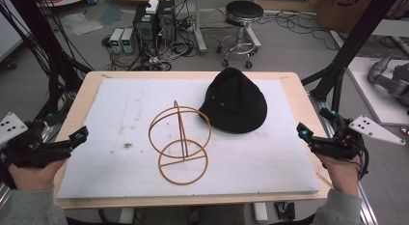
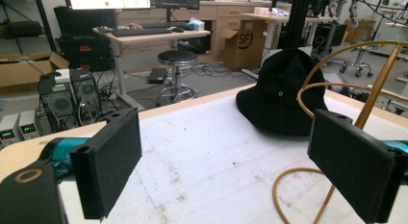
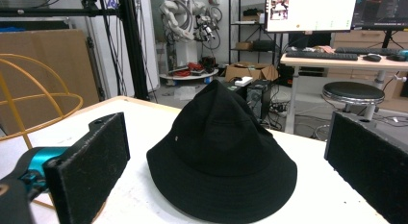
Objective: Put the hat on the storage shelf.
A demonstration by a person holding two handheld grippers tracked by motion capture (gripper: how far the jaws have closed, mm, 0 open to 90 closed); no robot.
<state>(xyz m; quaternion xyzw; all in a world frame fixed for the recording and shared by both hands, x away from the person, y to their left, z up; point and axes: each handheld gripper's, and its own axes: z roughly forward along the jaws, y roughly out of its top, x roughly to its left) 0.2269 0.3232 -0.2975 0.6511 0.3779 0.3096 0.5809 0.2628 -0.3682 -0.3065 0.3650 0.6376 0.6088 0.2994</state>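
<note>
Your left tongs (image 1: 79, 136) and right tongs (image 1: 303, 133) rest released at opposite desk (image 1: 91, 82) edges, grasping nothing. The black hat (image 1: 235, 102) lies ahead of your right tongs; the wire stand (image 1: 181, 143) sits between both, likely awaiting it.

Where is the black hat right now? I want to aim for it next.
In the high view the black hat lies on the white mat, toward the far right, just right of the gold wire stand; whether they touch is unclear.
</note>
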